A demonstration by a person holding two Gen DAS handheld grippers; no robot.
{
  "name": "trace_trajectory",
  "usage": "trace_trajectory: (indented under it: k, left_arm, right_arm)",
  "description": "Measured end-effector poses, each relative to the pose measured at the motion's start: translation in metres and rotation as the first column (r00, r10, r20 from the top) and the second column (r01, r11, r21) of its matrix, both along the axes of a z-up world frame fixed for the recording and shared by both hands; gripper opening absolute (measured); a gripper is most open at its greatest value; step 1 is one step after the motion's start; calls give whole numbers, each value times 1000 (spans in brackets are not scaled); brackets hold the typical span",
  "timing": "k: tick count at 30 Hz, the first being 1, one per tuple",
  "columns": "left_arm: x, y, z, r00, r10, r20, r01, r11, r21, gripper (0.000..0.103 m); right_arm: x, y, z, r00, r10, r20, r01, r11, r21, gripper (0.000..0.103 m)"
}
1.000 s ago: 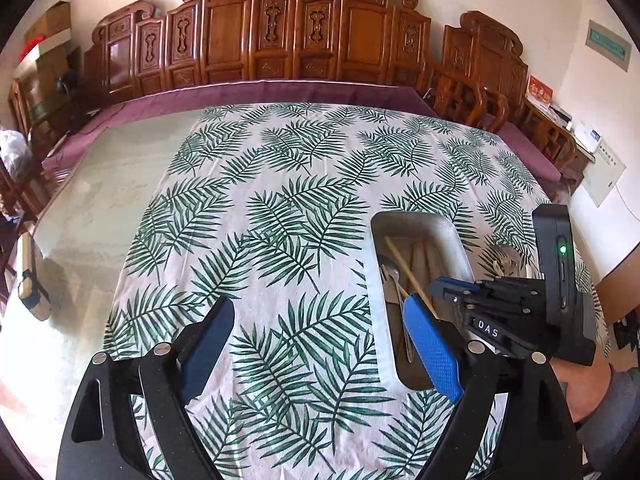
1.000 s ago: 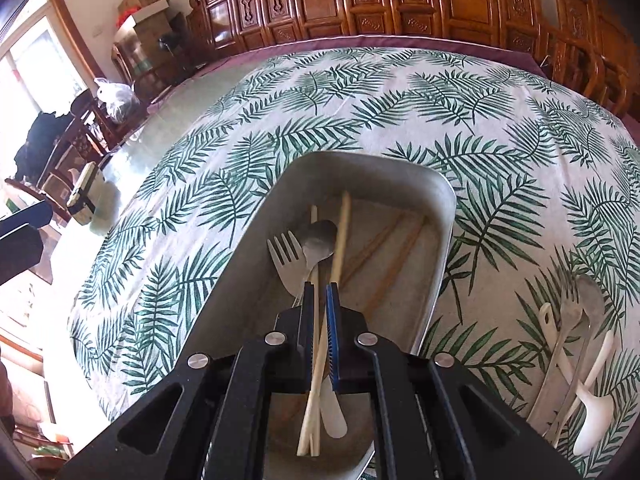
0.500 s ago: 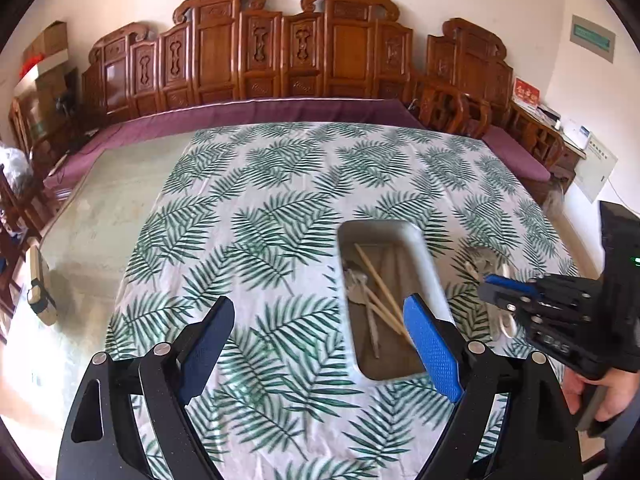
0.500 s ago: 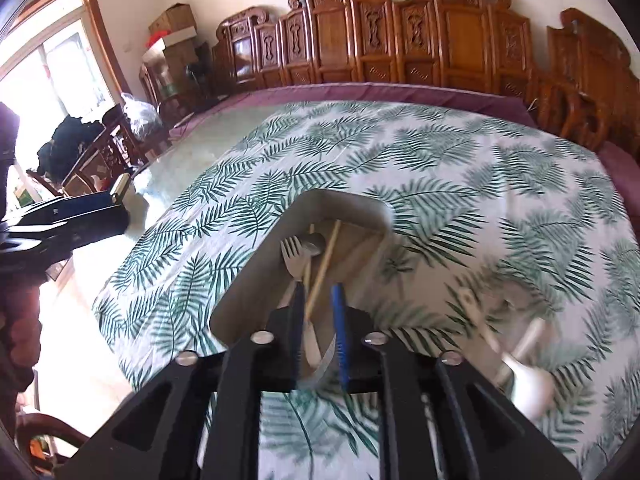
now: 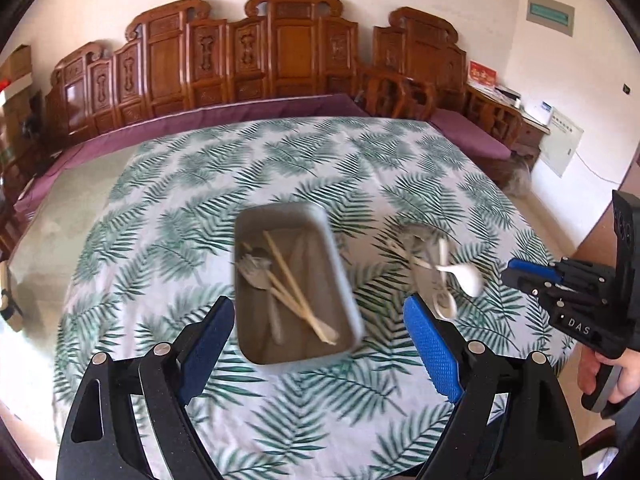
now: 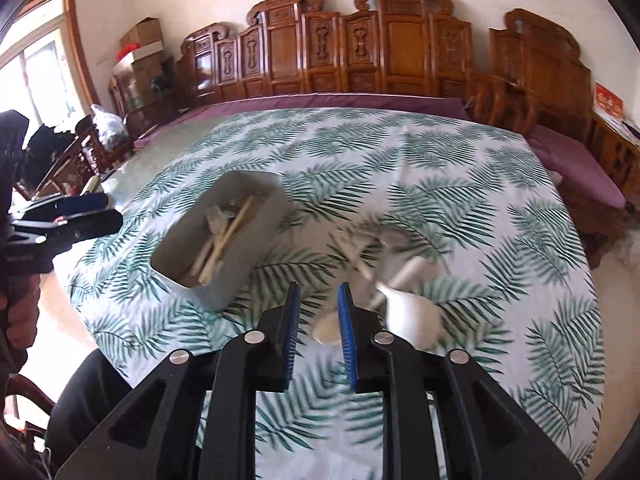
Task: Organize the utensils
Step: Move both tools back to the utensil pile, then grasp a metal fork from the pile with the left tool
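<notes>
Frankly, we could snag the crossed white plastic spoons (image 6: pixel 408 300) and metal ones, lying right of the grey rectangular tray (image 6: pixel 256 200) on the leaf-print tablecloth (image 6: pixel 440 168). The tray holds wooden chopsticks (image 5: pixel 296 284), a fork and spoon. Our right gripper's (image 6: pixel 319 292) jaws have just been opening, empty; our left gripper (image 5: pixel 316 320) gapes wide before the tray, empty.

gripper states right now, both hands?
left gripper: wide open, nothing between the pads.
right gripper: partly open, jaws have just been opening, nothing held.
</notes>
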State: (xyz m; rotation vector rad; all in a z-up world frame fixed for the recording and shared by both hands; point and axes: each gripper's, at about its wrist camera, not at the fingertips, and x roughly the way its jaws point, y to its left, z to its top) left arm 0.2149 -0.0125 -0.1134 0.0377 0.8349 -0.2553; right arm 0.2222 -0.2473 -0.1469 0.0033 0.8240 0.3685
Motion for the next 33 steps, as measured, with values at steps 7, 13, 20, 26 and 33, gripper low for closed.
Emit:
trace_trajectory:
  k: [7, 13, 20, 26, 33]
  left_arm:
    - [7, -52, -27, 997, -80, -20, 80, 997, 12, 81]
    - [31, -91, -56, 988, -133, -80, 133, 991, 1, 60]
    - [72, -128, -89, 978, -150, -146, 150, 989, -17, 40]
    - [102, -151, -116, 972, -145, -183, 145, 989, -11, 26]
    - [126, -159, -140, 972, -100, -211, 107, 994, 22, 22]
  right_arm:
    - [-4, -39, -27, 998, -58, -7, 59, 998, 20, 29]
    - [5, -55, -46, 996, -78, -42, 79, 996, 37, 29]
    - [13, -63, -55, 995, -87, -54, 90, 995, 51, 29]
    - [18, -70, -59, 993, -90, -74, 95, 993, 67, 29]
    - [17, -79, -59, 991, -113, -71, 117, 991, 62, 29]
